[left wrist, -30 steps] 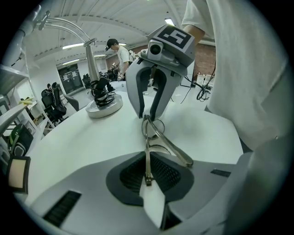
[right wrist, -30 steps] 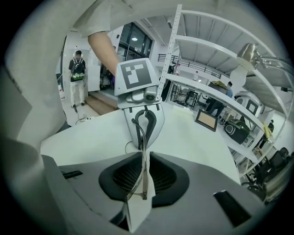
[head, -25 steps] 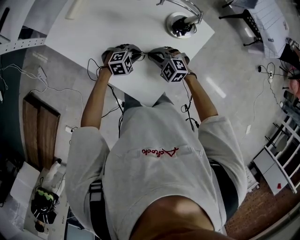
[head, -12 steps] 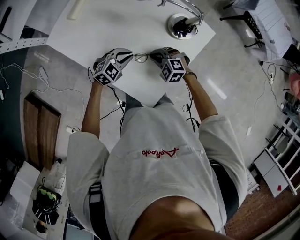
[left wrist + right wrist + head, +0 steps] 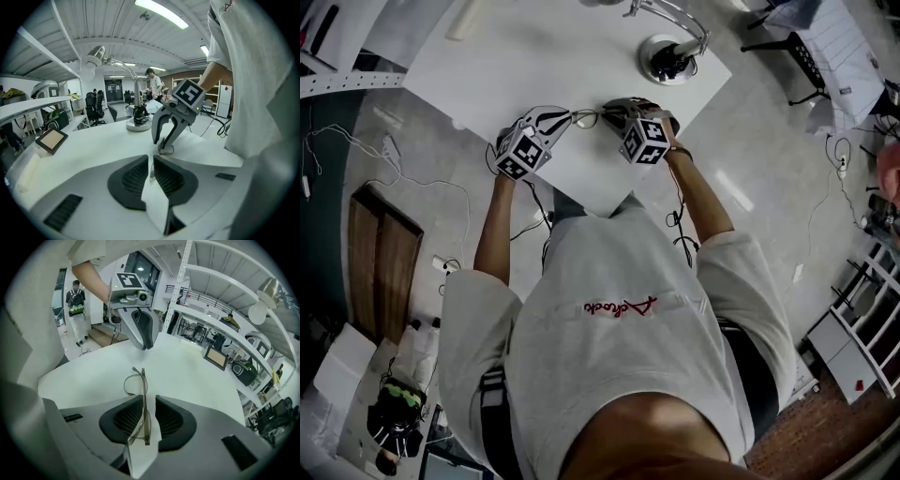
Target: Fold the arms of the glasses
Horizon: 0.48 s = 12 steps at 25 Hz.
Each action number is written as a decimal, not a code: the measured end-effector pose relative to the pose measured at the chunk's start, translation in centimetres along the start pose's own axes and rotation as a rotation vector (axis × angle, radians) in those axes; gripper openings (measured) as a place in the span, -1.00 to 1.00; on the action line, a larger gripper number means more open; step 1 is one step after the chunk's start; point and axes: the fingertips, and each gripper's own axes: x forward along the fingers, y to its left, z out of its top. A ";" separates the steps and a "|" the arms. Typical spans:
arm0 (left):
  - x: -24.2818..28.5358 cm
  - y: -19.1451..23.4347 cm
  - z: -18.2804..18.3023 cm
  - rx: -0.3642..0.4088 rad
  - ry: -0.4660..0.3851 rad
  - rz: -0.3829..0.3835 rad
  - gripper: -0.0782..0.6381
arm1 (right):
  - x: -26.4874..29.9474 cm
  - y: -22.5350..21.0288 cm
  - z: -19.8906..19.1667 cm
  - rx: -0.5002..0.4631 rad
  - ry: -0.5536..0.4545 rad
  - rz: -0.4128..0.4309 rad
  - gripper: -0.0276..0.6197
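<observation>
The glasses lay near the front corner of the white table, between the two tools. The right hand-held gripper had just been opening. Its jaws stood apart with the frame running edge-on down the gap, and neither pad pressed on it. The left hand-held gripper had its jaws almost together on a thin sliver that looked like the end of one arm, so I judged it to be pinching that arm.

With the right side letting go, the frame had only the table and that one fine pinch to steady it. If the left tool swung the arm inward now, the whole frame would probably turn with it rather than fold at the hinge. It might also skate toward the near edge of the table. The pinched piece was very thin, so it could slip out between the ribbed pads. A twist off the hinge's line could bend the arm. If the right jaws closed again carelessly, they might land on a lens instead of the frame bar.
</observation>
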 end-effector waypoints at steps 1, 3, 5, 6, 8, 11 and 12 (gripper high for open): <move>0.0 0.0 0.3 -0.005 -0.009 0.005 -0.61 | 0.0 0.0 -0.1 0.011 0.005 0.004 -0.61; 0.0 0.2 0.9 -0.008 -0.018 0.017 -0.61 | -0.2 0.1 -0.3 0.020 0.014 0.011 -0.47; 0.0 0.1 1.4 -0.007 -0.026 0.027 -0.61 | -0.6 0.1 -0.3 0.020 0.012 0.003 -0.45; 0.0 0.0 1.7 -0.005 -0.030 0.030 -0.61 | -0.8 0.0 -0.1 0.019 0.009 -0.007 -0.45; 0.0 0.0 2.0 -0.002 -0.034 0.038 -0.61 | -1.4 -0.4 0.1 0.020 0.000 -0.032 -0.45; -0.1 -0.2 3.0 -0.010 -0.048 0.053 -0.61 | -2.6 -0.9 0.5 0.059 -0.032 -0.075 -0.46; -0.1 -0.3 3.4 -0.013 -0.055 0.058 -0.62 | -3.1 -1.1 0.5 0.073 -0.046 -0.095 -0.53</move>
